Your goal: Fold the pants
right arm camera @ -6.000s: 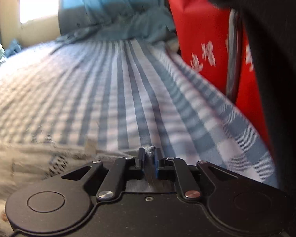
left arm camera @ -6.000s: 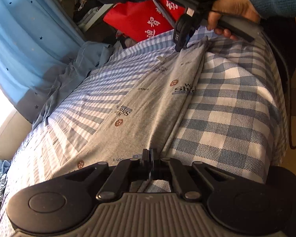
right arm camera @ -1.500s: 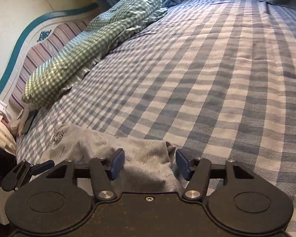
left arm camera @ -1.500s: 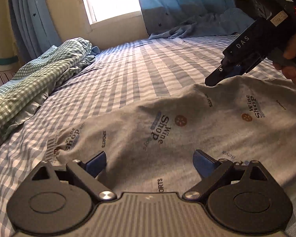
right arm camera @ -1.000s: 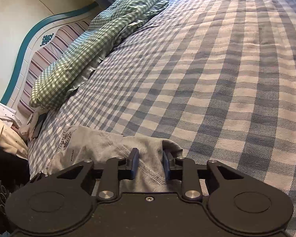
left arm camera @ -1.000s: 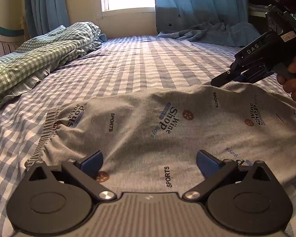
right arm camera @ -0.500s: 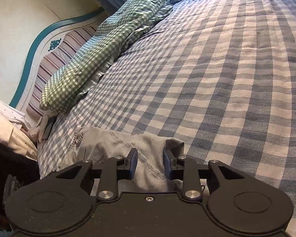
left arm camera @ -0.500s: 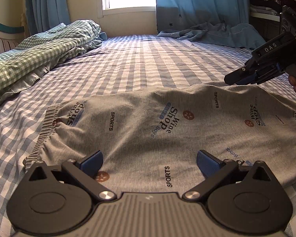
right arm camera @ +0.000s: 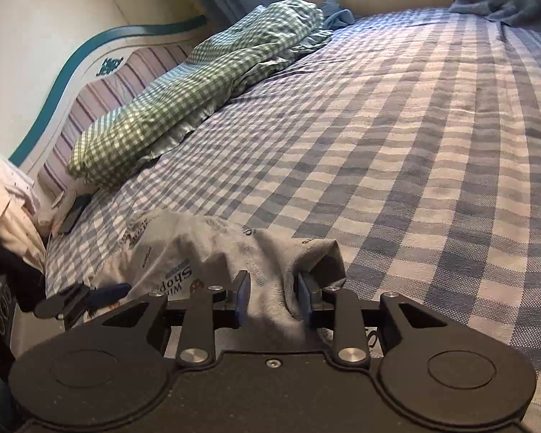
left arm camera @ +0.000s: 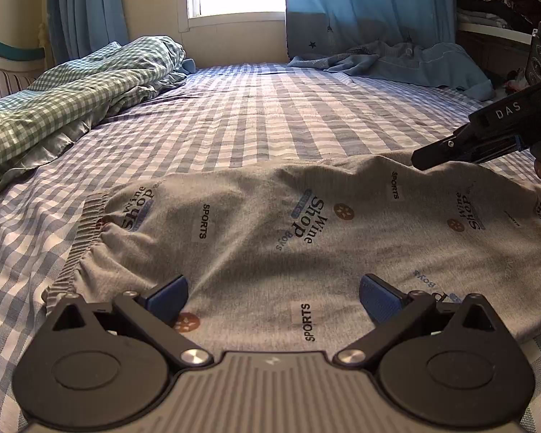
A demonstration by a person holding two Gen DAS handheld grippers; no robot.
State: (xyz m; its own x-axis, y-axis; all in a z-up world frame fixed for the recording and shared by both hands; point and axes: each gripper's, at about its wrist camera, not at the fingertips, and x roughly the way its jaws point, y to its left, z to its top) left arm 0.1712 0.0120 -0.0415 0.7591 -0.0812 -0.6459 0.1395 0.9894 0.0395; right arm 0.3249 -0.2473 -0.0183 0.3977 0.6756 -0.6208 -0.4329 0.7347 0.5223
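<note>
Grey printed pants [left arm camera: 270, 223] fill mid-frame: my left gripper [left arm camera: 273, 294] gapes wide above them, my right gripper [right arm camera: 273, 297] pinches their bunched hem.

Grey printed pants [left arm camera: 288, 238], folded lengthwise, flat across checked bedsheet [left arm camera: 270, 115]

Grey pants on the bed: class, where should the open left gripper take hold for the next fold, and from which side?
Grip the ribbed waistband of the grey pants, coming in low from the left gripper side. That bunched, thick edge lies exposed on the checked sheet, giving the jaws something to pinch.
</note>
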